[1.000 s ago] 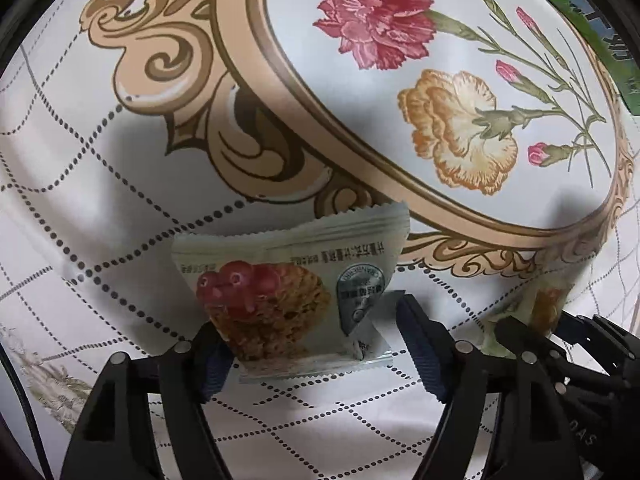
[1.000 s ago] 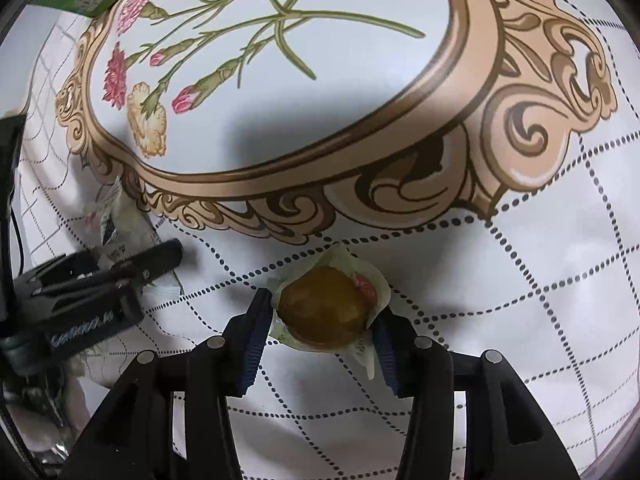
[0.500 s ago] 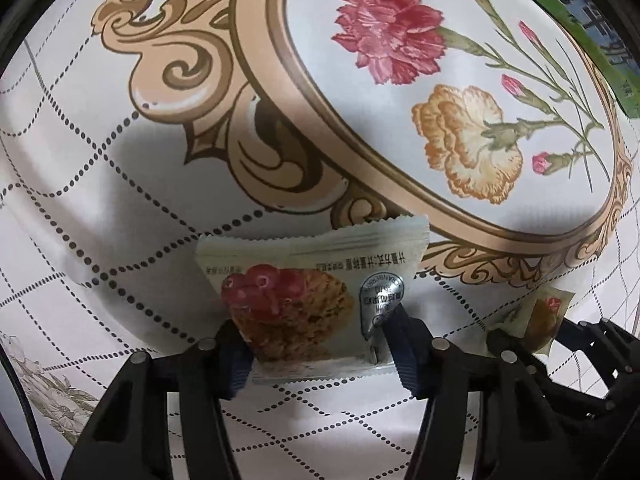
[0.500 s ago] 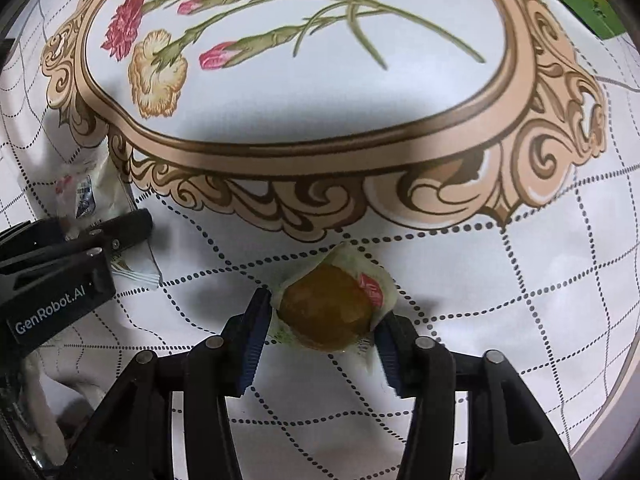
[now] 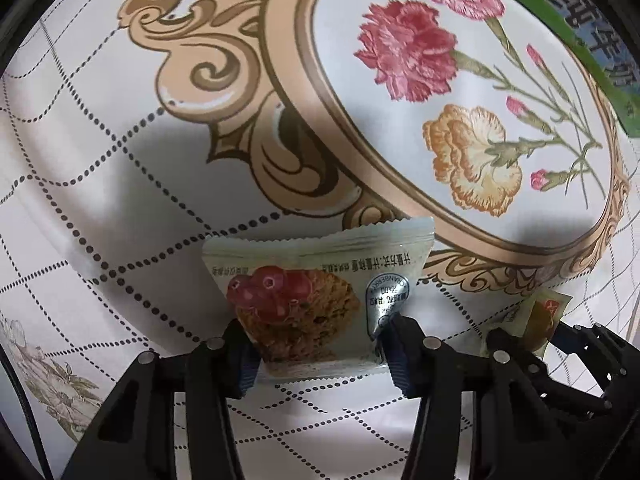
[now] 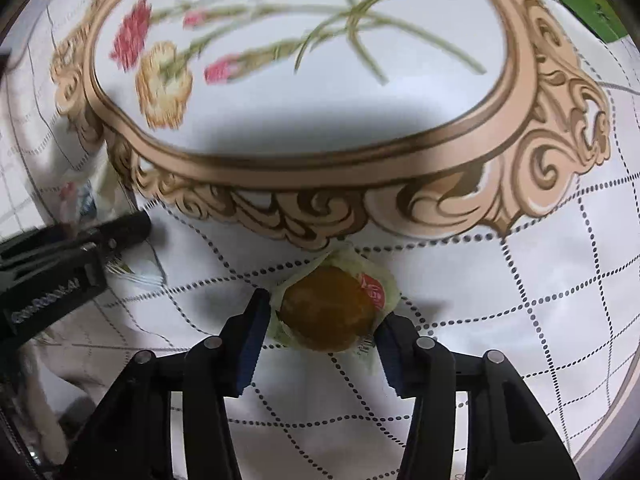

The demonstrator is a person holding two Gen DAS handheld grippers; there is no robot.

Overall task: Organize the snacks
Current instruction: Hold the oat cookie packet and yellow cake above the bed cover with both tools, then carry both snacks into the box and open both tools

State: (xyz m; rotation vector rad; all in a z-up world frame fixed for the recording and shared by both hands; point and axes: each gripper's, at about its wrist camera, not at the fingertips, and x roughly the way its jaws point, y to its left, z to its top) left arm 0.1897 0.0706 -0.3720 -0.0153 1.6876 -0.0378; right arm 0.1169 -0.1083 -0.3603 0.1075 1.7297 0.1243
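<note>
The left gripper (image 5: 318, 354) points down at the tablecloth (image 5: 100, 168), its jaws closing on a cranberry oat packet (image 5: 316, 296) — both pads already press its lower corners. The right gripper (image 6: 320, 344) is also closing, clamped on a round brown pastry in clear wrap (image 6: 332, 308). Both snacks sit low over the dotted grid just below the ornate flower frame (image 6: 400, 200), the pastry just right of the packet. A green carton (image 5: 592, 24) edges the far corner.

"CANBERRY" is printed upside down on the silver seal of the cranberry snack packet (image 5: 316, 300); Chinese characters are printed on the green carton (image 5: 592, 36), upper right.
</note>
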